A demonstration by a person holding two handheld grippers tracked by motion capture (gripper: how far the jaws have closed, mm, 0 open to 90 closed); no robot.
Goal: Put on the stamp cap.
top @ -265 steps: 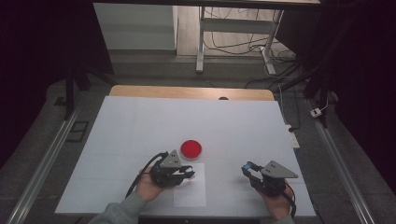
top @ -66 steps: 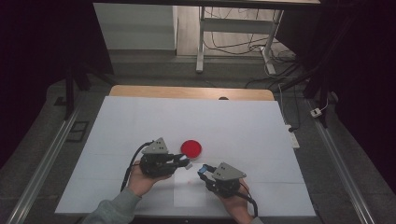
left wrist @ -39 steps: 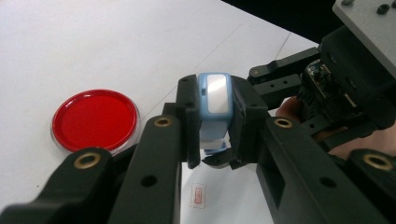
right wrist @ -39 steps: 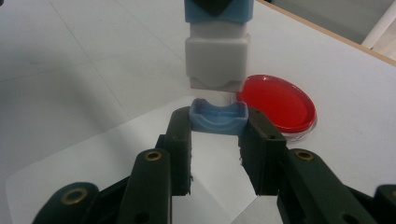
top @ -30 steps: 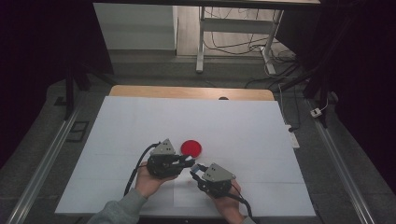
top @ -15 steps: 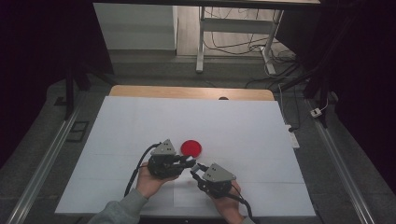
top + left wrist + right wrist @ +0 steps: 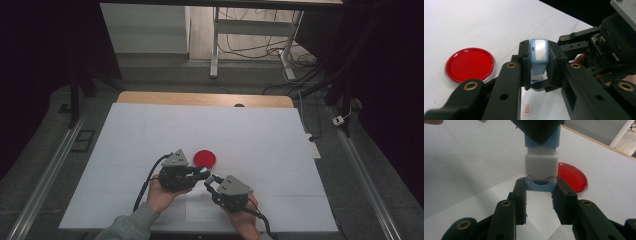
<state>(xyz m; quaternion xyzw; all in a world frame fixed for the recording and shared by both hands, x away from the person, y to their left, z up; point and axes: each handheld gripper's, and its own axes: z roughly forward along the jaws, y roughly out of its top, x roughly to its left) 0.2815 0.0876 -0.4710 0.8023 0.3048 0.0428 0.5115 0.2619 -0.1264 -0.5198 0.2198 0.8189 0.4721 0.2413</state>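
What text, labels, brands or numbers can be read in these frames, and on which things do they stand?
Nothing here reads clearly.
Small red rectangular stamp on the white paper sheet: its characters are too small and blurred to read.
Blue and white plastic block: only a blank grey panel, no letters.
Round red transparent dish: no marking visible.

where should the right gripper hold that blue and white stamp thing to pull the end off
Best on the light blue end piece, across its two flat sides, coming in along the stamp's length from the end opposite the left gripper. The right gripper already clamps there, while the left one pinches the other blue section, so a straight pull looks possible.
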